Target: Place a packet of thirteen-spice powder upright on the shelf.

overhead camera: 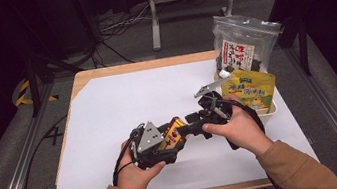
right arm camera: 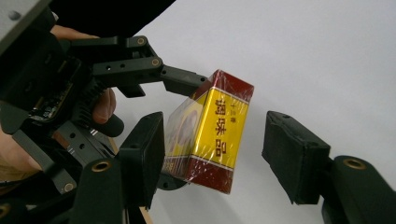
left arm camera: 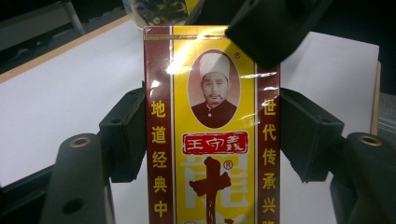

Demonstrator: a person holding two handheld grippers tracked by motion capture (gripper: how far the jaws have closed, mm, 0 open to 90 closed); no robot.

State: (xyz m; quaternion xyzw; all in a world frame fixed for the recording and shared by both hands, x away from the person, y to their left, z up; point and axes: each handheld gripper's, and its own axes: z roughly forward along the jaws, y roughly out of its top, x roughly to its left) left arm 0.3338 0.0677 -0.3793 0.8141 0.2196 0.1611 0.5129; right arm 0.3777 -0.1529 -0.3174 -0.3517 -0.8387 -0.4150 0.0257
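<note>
- Passing the box (overhead camera: 174, 131) between hands above the table (overhead camera: 108, 108): left gripper (overhead camera: 173, 139) clamps it, right gripper (overhead camera: 188, 130) meets its end.
- Left gripper view: pads (left arm camera: 125, 135) press both box (left arm camera: 212, 130) sides.
- Right gripper view: jaws gape around the box (right arm camera: 210, 133), one pad (right arm camera: 295, 156) apart; next, close squarely.

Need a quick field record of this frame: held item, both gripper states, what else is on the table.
held item: yellow and red box, wrapped in clear film
left gripper: shut on the box's two long sides
right gripper: open, jaws around the box's end, one pad at its face, the other apart
surface: white sheet on a wooden table
far right: tray with yellow pouch and clear bag
</note>
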